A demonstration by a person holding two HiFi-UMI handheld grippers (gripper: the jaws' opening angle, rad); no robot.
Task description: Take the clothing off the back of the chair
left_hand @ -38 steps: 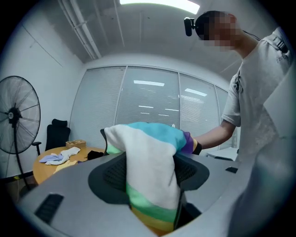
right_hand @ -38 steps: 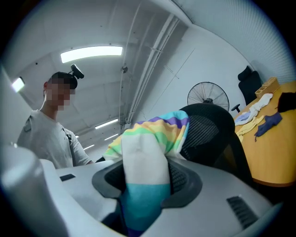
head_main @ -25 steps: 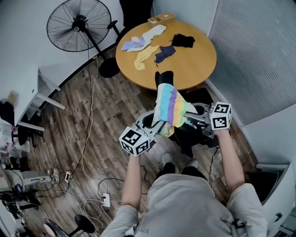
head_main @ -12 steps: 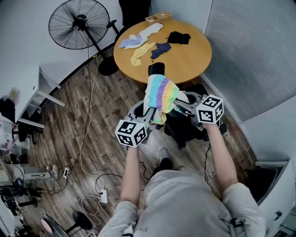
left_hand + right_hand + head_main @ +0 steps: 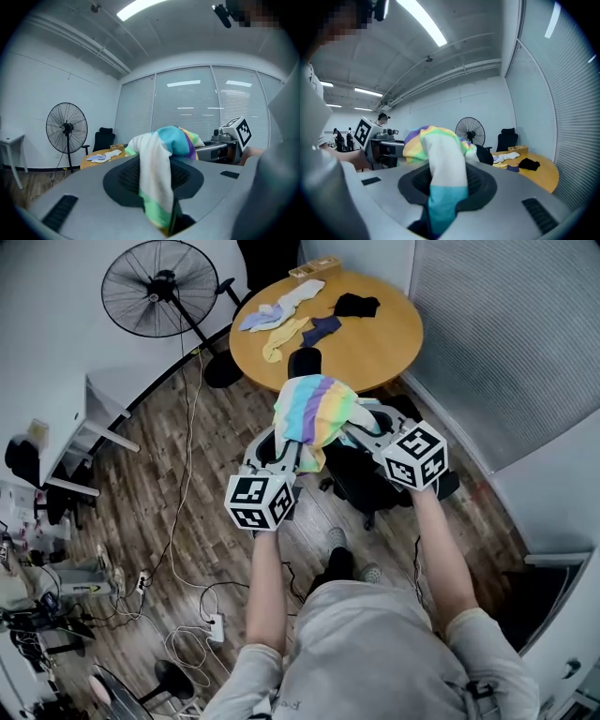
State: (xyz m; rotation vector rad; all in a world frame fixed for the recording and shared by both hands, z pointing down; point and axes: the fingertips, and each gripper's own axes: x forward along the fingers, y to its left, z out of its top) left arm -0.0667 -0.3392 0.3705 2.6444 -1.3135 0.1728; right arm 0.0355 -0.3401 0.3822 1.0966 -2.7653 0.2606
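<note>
A rainbow-striped garment [image 5: 314, 413] hangs bunched between my two grippers, above the black office chair [image 5: 361, 479]. The top of the chair's back [image 5: 303, 360] shows just beyond the garment. My left gripper [image 5: 289, 457] is shut on the garment's left end, and the fabric [image 5: 157, 183] runs down into its jaws [image 5: 165, 208]. My right gripper [image 5: 360, 430] is shut on the right end; there the garment [image 5: 440, 154] drapes over the pad and into the jaws [image 5: 436, 213]. Whether the cloth still touches the chair back is hidden.
A round wooden table [image 5: 380, 348] behind the chair carries several socks, among them a white one [image 5: 281, 307] and a black one [image 5: 356, 306]. A standing fan [image 5: 155, 287] is at the far left. Cables [image 5: 187, 643] trail over the wooden floor near a white desk [image 5: 94, 418].
Both grippers have risen together with the garment in them. The cloth has come up from where it draped over the chair back and is now bunched higher between the grippers.
</note>
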